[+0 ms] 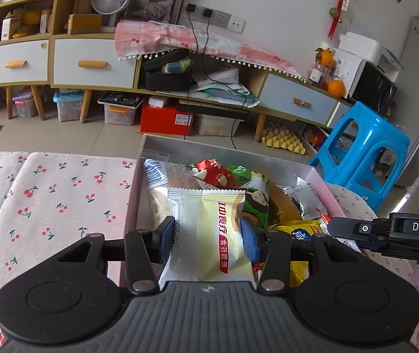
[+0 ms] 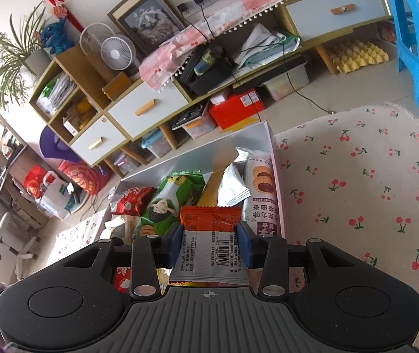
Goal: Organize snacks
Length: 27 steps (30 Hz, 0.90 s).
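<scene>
The cream packet (image 1: 209,235) sits clamped between the blue pads of the left hand-held gripper (image 1: 209,236), low in the frame's centre, its long axis running up the frame away from the camera, red label strip along its right half. It hangs over the open box (image 1: 312,173), which is crowded with snacks: a red packet (image 1: 215,173), a green packet (image 1: 253,197) just right of the cream one, and a yellow packet (image 1: 300,229) at lower right. The right hand-held gripper's arm (image 1: 386,229) reaches in from the right edge, near the box's right wall.

The right wrist view shows what the left does not: the right hand-held gripper (image 2: 209,242) is clamped on an orange packet (image 2: 209,235), barcode side up, long axis also pointing up the frame. A cookie packet (image 2: 261,194) lies along the box's right wall, a silver packet (image 2: 234,185) beside it. The box seems to rest on the cherry-print cloth (image 2: 356,191), though its base is hidden.

Beyond the box stand a cabinet (image 1: 91,61) with drawers and, at right, a blue stool (image 1: 365,153).
</scene>
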Motion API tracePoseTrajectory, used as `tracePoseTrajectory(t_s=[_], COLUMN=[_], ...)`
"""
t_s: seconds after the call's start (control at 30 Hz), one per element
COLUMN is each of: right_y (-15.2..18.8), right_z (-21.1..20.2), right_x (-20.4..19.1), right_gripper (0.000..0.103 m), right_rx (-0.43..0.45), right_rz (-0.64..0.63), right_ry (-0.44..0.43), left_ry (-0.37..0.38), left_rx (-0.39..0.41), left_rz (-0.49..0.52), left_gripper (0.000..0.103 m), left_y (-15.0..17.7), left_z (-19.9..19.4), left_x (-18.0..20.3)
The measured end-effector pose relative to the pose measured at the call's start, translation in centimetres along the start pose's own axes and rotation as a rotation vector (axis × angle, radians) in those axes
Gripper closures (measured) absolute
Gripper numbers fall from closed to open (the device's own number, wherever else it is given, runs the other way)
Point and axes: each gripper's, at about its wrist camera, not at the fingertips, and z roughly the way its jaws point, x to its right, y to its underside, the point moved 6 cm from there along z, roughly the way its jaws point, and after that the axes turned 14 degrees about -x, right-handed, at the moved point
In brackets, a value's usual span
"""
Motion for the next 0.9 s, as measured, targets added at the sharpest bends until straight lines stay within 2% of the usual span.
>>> tracePoseTrajectory(t_s=[0.23, 0.27, 0.3, 0.33, 0.37, 0.6, 0.67, 0.73, 0.9], right_y=[-0.1, -0.1, -0.2, -0.2, -0.3, -0.4, -0.4, -0.2, 0.8], right_z=[-0.1, -0.1, -0.1, -0.2, -0.2, -0.6, -0.9, -1.3, -2.8], right_x=[0.1, 0.2, 0.2, 0.2, 0.2, 0.2, -0.1, -0.5, -1.7], right_gripper=[0.061, 0.057, 0.054, 0.050, 0.043, 0.037, 0.035, 0.033, 0.022], right_rx=[0.004, 0.005, 0.005, 0.007, 0.008, 0.011, 0.014, 0.014, 0.006], right_rz=[0.000, 0.004, 0.010, 0.016, 0.023, 0.032, 0.030, 0.013, -0.018], right_ry=[-0.005, -0.008, -0.011, -0.015, -0.019, -0.020, -0.017, -0.005, 0.058], left_ry=[0.004, 0.003, -0.005, -0.012, -0.015, -0.019, -0.025, -0.036, -0.078], left_rx=[-0.003, -0.003, 0.000, 0.001, 0.004, 0.002, 0.000, 0.001, -0.021], left_rz=[0.014, 0.018, 0.018, 0.017, 0.014, 0.005, 0.005, 0.003, -0.035], left_gripper=[0.058, 0.056, 0.053, 0.043, 0.037, 0.029, 0.023, 0.018, 0.010], left_y=[-0.2, -0.3, -0.3, -0.3, -0.3, -0.1, 0.0, 0.2, 1.2], left_z=[0.3, 0.3, 0.3, 0.2, 0.2, -0.1, -0.5, -1.2, -3.7], left_x=[0.2, 0.2, 0.2, 0.1, 0.1, 0.1, 0.2, 0.3, 0.4])
